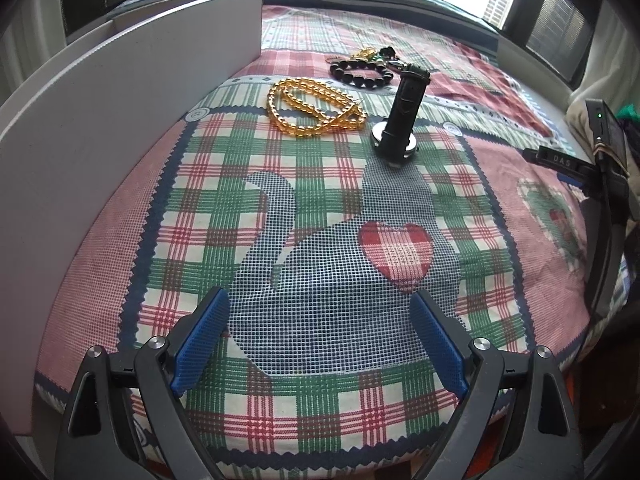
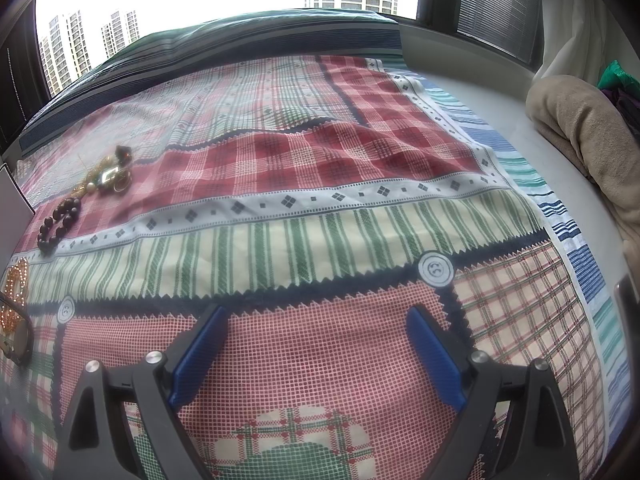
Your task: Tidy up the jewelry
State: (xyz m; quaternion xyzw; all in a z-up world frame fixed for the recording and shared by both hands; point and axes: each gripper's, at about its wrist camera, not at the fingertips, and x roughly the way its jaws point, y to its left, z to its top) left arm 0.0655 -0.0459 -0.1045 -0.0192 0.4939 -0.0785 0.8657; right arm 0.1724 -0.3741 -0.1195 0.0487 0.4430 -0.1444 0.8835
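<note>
The left gripper [image 1: 320, 340] hung low over a patchwork cloth [image 1: 320, 208], its blue-padded jaws spread wide and holding nothing, with only the grey cat figure and a plaid heart [image 1: 396, 254] of the cloth showing between them. From that gripper, the jewelry lay ahead near twelve o'clock. Closest was a watch [image 1: 398, 128], resting on its round silver case with its black strap standing up and leaning slightly toward one o'clock. Just beside it at eleven o'clock lay a strand of amber beads [image 1: 316, 106], coiled in loose overlapping loops. Beyond both, a dark beaded bracelet [image 1: 362, 72] lay in a ring, and right behind it sat a small tangle of gold and green pieces [image 1: 370, 55], too jumbled to tell apart. A white box [image 1: 132, 92] stood along the cloth's edge toward ten o'clock, its tall wall facing the camera and its inside hidden. The right gripper [image 2: 318, 350] was likewise released and empty, its jaws parted over a pink-checked patch. In its view the same jewelry sat far off at about ten o'clock: the dark bracelet [image 2: 60, 220], the gold tangle [image 2: 108, 176] beyond it, and the amber strand [image 2: 16, 292] cut by the frame's edge at nine o'clock. A folded beige blanket [image 2: 584, 140] lay off the cloth at two o'clock.
</note>
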